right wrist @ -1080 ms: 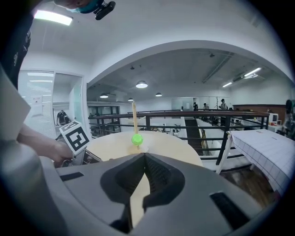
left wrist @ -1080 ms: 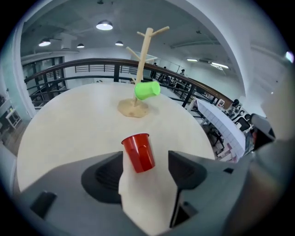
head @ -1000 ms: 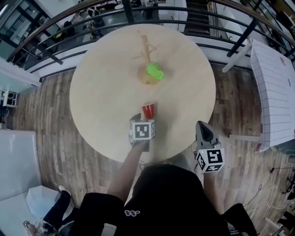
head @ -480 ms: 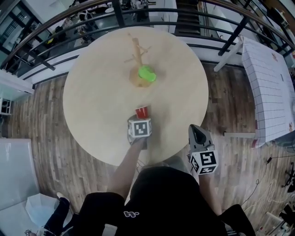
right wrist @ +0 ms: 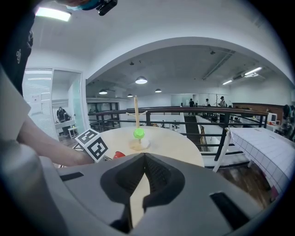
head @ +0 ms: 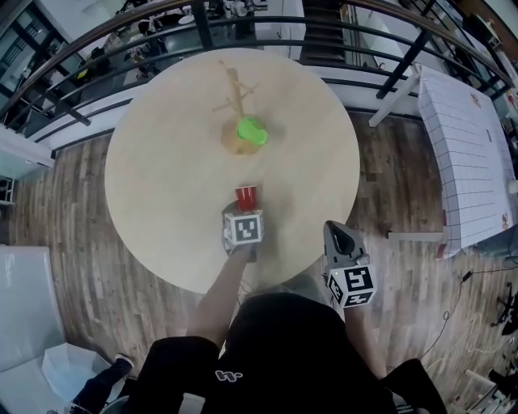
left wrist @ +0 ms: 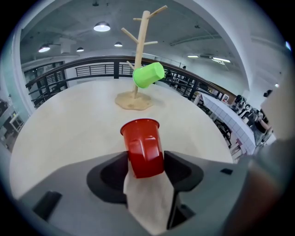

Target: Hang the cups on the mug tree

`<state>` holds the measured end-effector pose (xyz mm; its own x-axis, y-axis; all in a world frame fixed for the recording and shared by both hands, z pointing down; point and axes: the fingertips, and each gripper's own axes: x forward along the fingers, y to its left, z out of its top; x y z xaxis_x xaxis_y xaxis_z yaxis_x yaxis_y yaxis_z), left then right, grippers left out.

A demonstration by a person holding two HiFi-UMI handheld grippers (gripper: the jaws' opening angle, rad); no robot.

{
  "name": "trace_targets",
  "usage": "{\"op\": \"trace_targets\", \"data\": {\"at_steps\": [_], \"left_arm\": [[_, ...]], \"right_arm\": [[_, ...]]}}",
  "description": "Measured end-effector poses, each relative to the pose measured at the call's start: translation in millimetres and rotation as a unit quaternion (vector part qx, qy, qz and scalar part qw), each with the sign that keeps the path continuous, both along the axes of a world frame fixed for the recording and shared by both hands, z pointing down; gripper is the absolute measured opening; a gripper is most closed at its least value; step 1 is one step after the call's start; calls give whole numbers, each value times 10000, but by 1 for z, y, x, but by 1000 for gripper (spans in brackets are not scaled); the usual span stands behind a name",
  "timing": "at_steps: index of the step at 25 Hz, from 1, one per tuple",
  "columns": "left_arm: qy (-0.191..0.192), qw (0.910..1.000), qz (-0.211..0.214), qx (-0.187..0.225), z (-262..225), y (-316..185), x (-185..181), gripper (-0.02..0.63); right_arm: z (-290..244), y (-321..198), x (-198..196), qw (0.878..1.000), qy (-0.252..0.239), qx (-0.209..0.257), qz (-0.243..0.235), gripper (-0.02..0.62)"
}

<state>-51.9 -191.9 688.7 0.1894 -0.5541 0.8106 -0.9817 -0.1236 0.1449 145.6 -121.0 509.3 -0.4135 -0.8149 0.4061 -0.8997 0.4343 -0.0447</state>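
Note:
A red cup (head: 245,196) stands upright on the round table (head: 162,186), near its front edge. My left gripper (head: 244,208) reaches in from the front. Its jaws are closing, and in the left gripper view the pads touch both sides of the red cup (left wrist: 143,147) low down, at my left gripper (left wrist: 145,161). Farther back stands the wooden mug tree (head: 235,97), with a green cup (head: 252,131) hanging on a low branch. My right gripper (head: 338,236) is shut and empty, hanging off the table's front right edge. From the right gripper (right wrist: 144,173) the tree and green cup (right wrist: 138,133) show far ahead.
A black railing (head: 267,24) curves behind the table. A white gridded table (head: 473,154) stands to the right. Wooden floor surrounds the round table, and a white block (head: 24,299) sits at the lower left.
My left gripper has stayed at the red cup, with the cup between its jaws. The head view has shifted a little, and the right gripper has drifted slightly left.

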Motion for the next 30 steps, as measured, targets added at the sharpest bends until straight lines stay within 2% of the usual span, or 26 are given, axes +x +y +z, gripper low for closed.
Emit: {"op": "trace_targets", "data": {"at_steps": [5, 13, 17, 22, 26, 30], "left_arm": [[-10, 9999, 3, 115, -9, 4, -7, 245], [-192, 9967, -20, 787, -58, 7, -42, 242], [-436, 9904, 214, 1295, -91, 10, -52, 242], [-665, 9809, 184, 1818, -131, 23, -72, 242], [-838, 9759, 126, 2011, -152, 31, -90, 242], [-1328, 9689, 271, 2070, -164, 24, -115, 242]], "right_arm": [[4, -1, -3, 10000, -46, -39, -49, 9], [11, -8, -24, 9993, -77, -26, -378, 9], [11, -13, -40, 9979, -158, -13, -624, 9], [12, -15, -63, 9953, -237, -34, -935, 9], [11, -17, -75, 9934, -319, -37, -1100, 9], [10, -17, -84, 9917, -364, -51, -1231, 9]]}}
